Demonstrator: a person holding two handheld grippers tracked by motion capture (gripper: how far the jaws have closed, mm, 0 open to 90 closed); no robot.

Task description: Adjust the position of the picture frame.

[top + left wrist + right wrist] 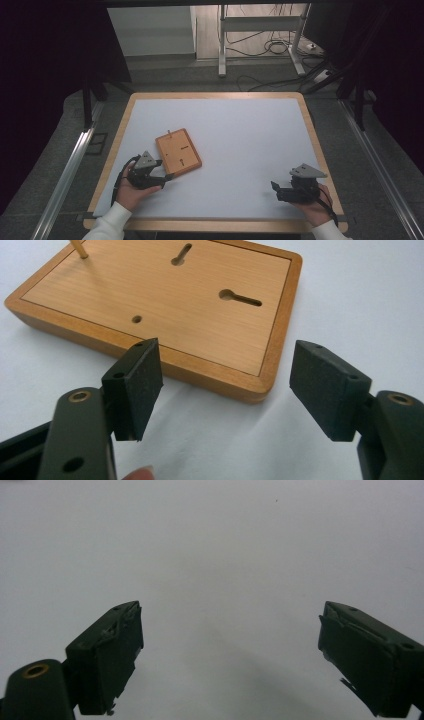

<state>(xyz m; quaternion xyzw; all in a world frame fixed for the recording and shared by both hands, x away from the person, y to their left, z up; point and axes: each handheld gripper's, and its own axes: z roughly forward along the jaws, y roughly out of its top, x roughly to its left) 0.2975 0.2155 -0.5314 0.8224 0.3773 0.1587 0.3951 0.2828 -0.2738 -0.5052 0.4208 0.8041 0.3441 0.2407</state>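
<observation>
Table [310,125], wood-edged, covered by a white sheet [240,130]; one wooden board [178,151] laid flat on the sheet, left of the sheet's middle, turned askew; a thin peg [169,133] is set upright at the board's far edge.

A lab or recording workspace is suggested. At the centre of the high view a white table [240,125] edged in wood is set up, flanked at lower left and right by metal rails [65,175]. Dark curtains [45,75] are hung at both sides. At the top, loose cables [272,47] are spread on the floor beside a metal stand [222,45].
</observation>
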